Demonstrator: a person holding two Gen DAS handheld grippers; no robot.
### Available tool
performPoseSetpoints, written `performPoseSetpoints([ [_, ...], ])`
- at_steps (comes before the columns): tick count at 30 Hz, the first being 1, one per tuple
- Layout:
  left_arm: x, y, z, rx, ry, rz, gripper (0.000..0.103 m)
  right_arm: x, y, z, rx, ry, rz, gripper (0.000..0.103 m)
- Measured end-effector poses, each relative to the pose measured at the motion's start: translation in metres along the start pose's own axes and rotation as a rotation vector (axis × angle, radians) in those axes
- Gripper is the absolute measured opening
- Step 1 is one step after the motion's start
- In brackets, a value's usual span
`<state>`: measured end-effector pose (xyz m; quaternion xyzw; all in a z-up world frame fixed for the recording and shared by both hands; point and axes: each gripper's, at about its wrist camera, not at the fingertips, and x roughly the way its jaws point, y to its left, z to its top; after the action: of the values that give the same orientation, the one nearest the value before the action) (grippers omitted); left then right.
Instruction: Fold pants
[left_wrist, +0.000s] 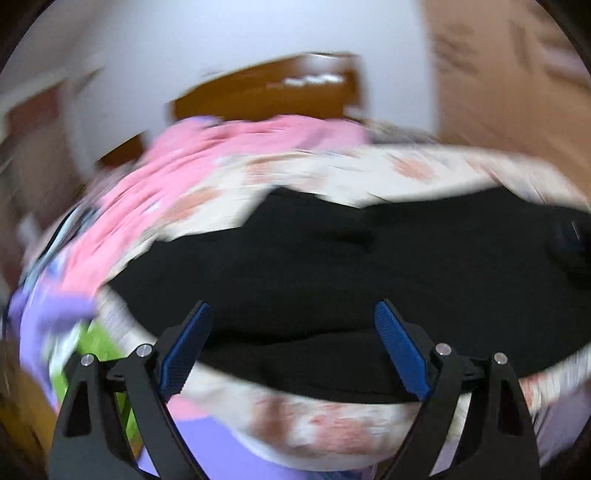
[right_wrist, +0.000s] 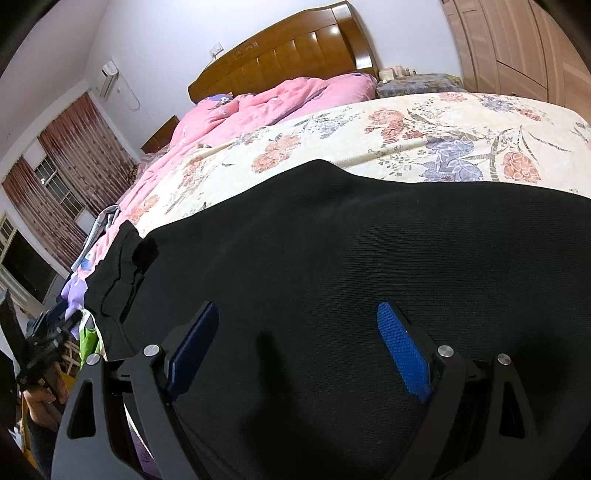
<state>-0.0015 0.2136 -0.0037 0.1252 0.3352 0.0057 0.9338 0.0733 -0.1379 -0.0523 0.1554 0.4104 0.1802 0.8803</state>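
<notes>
I've got the left gripper spread wide w/ nothing in it, black pants just ahead, near edge under its tips. Right gripper also wide, empty, over pants; bare floral bed beyond far edge.

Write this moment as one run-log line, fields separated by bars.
task: fold pants | black knit pants: flat on floral bedsheet | left gripper: open, empty | right gripper: open, empty, over pants
</notes>
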Motion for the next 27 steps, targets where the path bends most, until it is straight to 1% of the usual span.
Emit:
performPoseSetpoints([
  [2,0.019,-0.020,0.004,0.116,0.032,-0.017,0.090,-0.001,-0.001,0.000,0.005,-0.001,0.007,0.087],
  [3,0.033,-0.027,0.005,0.167,0.068,-0.034,0.089,-0.001,-0.002,0.000,0.008,-0.002,0.011,0.087],
  [4,0.042,-0.033,0.004,0.191,0.102,-0.052,0.084,-0.002,-0.003,0.000,0.013,-0.004,0.016,0.087],
  [5,0.057,-0.034,0.003,0.203,0.142,-0.086,0.078,-0.002,-0.003,0.000,0.017,-0.005,0.018,0.087],
  [6,0.064,-0.030,0.003,0.191,0.141,-0.113,0.077,-0.002,-0.005,0.000,0.022,-0.006,0.024,0.087],
  [7,0.070,-0.019,0.005,0.141,0.131,-0.165,0.069,-0.002,-0.005,0.000,0.025,-0.007,0.028,0.087],
  [8,0.073,-0.016,0.007,0.121,0.133,-0.173,0.054,-0.003,-0.005,0.000,0.027,-0.007,0.029,0.087],
  [9,0.071,-0.008,0.010,0.096,0.123,-0.204,0.036,-0.003,-0.005,0.000,0.026,-0.008,0.029,0.087],
  [10,0.071,-0.002,0.013,0.055,0.121,-0.254,0.005,-0.003,-0.005,0.000,0.024,-0.007,0.027,0.087],
  [11,0.065,0.004,0.015,-0.010,0.104,-0.278,0.005,-0.003,-0.005,0.000,0.024,-0.007,0.027,0.087],
  [13,0.054,0.029,0.016,-0.111,0.032,-0.264,0.005,-0.003,-0.004,0.000,0.019,-0.006,0.022,0.087],
  [14,0.047,0.048,0.015,-0.192,-0.005,-0.273,0.005,-0.004,-0.004,0.000,0.019,-0.006,0.022,0.087],
  [15,0.041,0.073,0.014,-0.295,-0.044,-0.281,0.005,-0.003,-0.005,0.000,0.019,-0.006,0.022,0.087],
  [16,0.036,0.097,0.012,-0.388,-0.081,-0.278,0.005,-0.003,-0.004,0.000,0.019,-0.005,0.021,0.087],
  [17,0.031,0.118,0.009,-0.455,-0.107,-0.271,0.005,-0.003,-0.004,0.000,0.017,-0.004,0.019,0.087],
  [18,0.027,0.151,0.005,-0.559,-0.136,-0.264,0.005,-0.003,-0.004,0.000,0.016,-0.004,0.017,0.087],
  [20,0.027,0.197,-0.004,-0.684,-0.152,-0.252,0.006,-0.003,-0.002,-0.001,0.012,-0.004,0.012,0.087],
  [21,0.031,0.219,-0.008,-0.733,-0.140,-0.228,0.007,-0.003,-0.002,-0.001,0.010,-0.004,0.009,0.087],
  [22,0.037,0.237,-0.011,-0.770,-0.110,-0.190,0.020,-0.003,-0.002,-0.001,0.010,-0.004,0.008,0.087],
  [23,0.042,0.254,-0.017,-0.808,-0.069,-0.126,0.055,-0.003,-0.002,-0.001,0.009,-0.003,0.008,0.087],
  [24,0.046,0.273,-0.028,-0.868,-0.020,-0.022,0.073,-0.003,-0.001,-0.001,0.010,-0.004,0.009,0.087],
  [25,0.046,0.283,-0.034,-0.902,-0.017,0.015,0.084,-0.003,-0.001,-0.001,0.010,-0.004,0.009,0.087],
  [26,0.044,0.291,-0.042,-0.927,-0.027,0.024,0.084,-0.003,-0.001,-0.001,0.010,-0.004,0.008,0.087],
  [27,0.043,0.293,-0.050,-0.936,-0.030,0.011,0.084,-0.003,-0.001,-0.001,0.009,-0.003,0.007,0.087],
])
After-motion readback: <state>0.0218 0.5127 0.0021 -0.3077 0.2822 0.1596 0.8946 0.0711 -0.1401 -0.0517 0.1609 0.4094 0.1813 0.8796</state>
